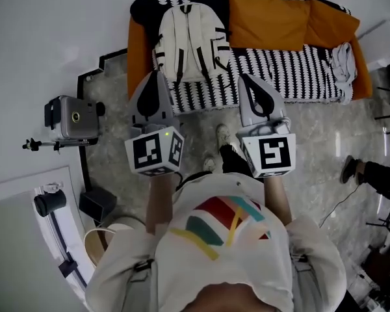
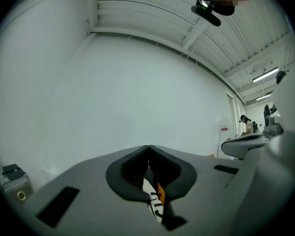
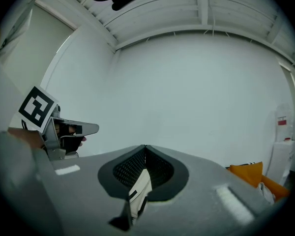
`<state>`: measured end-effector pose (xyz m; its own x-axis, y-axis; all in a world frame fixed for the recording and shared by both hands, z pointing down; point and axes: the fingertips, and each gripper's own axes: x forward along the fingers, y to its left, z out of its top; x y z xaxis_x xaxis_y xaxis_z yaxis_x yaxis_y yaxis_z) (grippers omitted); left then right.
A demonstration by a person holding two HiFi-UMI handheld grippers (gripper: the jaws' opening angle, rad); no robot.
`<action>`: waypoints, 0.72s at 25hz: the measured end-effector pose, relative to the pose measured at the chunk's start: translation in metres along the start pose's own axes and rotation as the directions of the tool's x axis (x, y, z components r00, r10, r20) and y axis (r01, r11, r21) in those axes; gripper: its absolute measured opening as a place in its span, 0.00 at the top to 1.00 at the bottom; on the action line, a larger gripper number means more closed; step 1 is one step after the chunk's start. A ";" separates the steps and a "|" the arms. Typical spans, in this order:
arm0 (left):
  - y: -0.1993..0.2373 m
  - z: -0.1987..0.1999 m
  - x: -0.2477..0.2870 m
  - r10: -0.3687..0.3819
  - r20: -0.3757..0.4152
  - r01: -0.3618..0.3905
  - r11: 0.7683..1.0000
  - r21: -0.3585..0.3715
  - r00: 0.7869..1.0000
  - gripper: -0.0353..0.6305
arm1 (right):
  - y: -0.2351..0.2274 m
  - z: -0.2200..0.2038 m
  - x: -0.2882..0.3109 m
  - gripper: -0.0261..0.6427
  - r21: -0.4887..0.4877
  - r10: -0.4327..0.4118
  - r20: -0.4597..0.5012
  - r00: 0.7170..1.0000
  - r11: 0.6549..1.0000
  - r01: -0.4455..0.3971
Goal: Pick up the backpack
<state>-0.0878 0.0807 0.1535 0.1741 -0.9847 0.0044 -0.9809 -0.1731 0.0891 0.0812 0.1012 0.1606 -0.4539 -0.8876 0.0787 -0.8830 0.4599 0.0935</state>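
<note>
**Both claws closed and empty, backpack lying ahead on the sofa**

The left gripper (image 2: 148, 149) has its jaws pressed together with nothing between them, and the right gripper (image 3: 145, 148) is the same, tip to tip. Through the dark hollow under each pair of jaws only a sliver of white with black lines shows. It is too narrow to tell whether it is bag or cover.

From the head view both grippers are held side by side, apart from each other, pointing at the sofa (image 1: 135, 47). The hands that hold them are hidden under the marker cubes. The backpack (image 1: 192, 39) is cream with dark straps and lies flat, straps up, at the left end of the black-and-white striped cover (image 1: 292, 70). The left gripper's tip overlaps the bag's lower left corner in that picture; contact cannot be judged.

Only the head view shows the whole bag, the orange cushions (image 1: 270, 19) beside it, a grey bundle of cloth (image 1: 342, 62) at the far right, and a camera on a stand (image 1: 75, 117) on the floor at the left. A leg (image 1: 372, 171) at the right is cut off by the frame edge.

The right gripper view alone shows the other gripper side-on. The left gripper view alone shows a small, distant person (image 2: 246, 124).
</note>
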 end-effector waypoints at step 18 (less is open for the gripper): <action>0.009 0.003 0.107 0.062 -0.014 -0.062 0.998 0.030 0.998 0.92 | -0.067 0.000 0.100 0.95 0.013 0.062 -0.014 0.998 0.998 -0.062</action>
<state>-0.0784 -0.0262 0.1522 0.1141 -0.9932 0.0243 -0.9919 -0.1126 0.0584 0.0953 -0.0187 0.1621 -0.5060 -0.8570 0.0980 -0.8548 0.5134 0.0760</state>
